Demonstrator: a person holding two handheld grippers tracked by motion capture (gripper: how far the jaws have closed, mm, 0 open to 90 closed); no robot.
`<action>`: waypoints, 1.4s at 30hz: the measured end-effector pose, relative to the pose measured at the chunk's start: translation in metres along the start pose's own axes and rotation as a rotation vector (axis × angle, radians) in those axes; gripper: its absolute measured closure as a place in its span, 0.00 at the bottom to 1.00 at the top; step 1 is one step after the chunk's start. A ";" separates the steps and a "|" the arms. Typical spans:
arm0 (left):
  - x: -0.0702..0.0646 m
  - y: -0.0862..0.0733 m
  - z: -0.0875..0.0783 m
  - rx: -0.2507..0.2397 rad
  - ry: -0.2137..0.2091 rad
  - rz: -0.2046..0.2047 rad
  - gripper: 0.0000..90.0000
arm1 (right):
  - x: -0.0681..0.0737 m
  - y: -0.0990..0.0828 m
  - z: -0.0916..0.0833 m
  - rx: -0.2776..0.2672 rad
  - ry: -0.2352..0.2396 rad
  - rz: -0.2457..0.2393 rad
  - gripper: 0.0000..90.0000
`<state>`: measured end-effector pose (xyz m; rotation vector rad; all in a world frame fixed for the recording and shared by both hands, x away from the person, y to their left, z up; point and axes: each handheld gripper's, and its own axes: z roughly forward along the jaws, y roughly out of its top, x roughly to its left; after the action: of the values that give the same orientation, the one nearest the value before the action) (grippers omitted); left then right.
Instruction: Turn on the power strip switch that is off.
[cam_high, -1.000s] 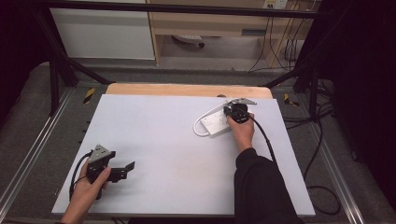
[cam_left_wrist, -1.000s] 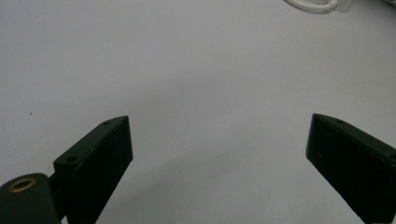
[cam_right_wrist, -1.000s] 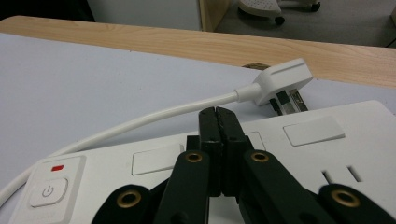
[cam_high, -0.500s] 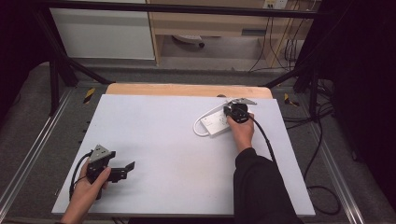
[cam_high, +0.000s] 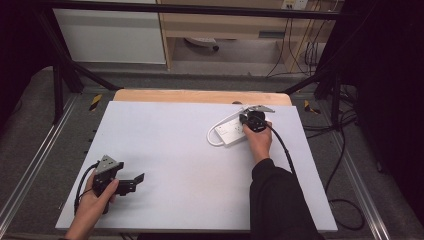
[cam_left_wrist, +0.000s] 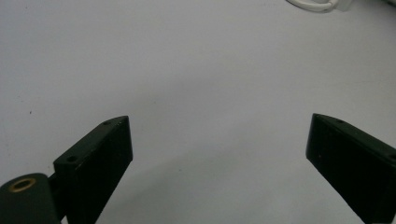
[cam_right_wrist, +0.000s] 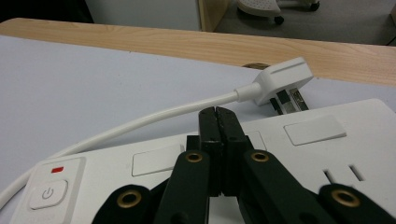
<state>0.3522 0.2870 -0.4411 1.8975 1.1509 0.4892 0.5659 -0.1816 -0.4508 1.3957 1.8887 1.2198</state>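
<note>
While pressing down on the white power strip (cam_right_wrist: 299, 154) with the right gripper (cam_right_wrist: 218, 116), its jaws together with nothing between them and tips resting on the strip's top face between two covered sockets, probably pinning it or getting ready to nudge it. Just beyond those tips, lying unplugged on the white board (cam_high: 170, 150), the strip's own plug (cam_right_wrist: 282, 86), its cable (cam_right_wrist: 140, 122) curving back left of the jaws toward the switch end. Holding the left gripper (cam_left_wrist: 219, 154) well apart from the strip, jaws wide apart over bare board, seemingly waiting; no containers anywhere.
</note>
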 end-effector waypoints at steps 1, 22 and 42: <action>0.000 0.000 0.000 0.000 0.000 0.000 0.08 | 0.000 0.000 0.000 0.000 0.000 0.000 1.00; 0.000 0.000 0.000 -0.001 0.002 -0.003 0.08 | 0.001 -0.001 0.001 0.009 0.003 -0.011 1.00; 0.000 0.000 0.000 -0.002 0.003 -0.004 0.08 | -0.004 0.002 -0.002 0.033 -0.009 -0.013 1.00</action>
<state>0.3521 0.2876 -0.4413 1.8934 1.1556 0.4907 0.5668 -0.1855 -0.4482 1.4014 1.9168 1.1801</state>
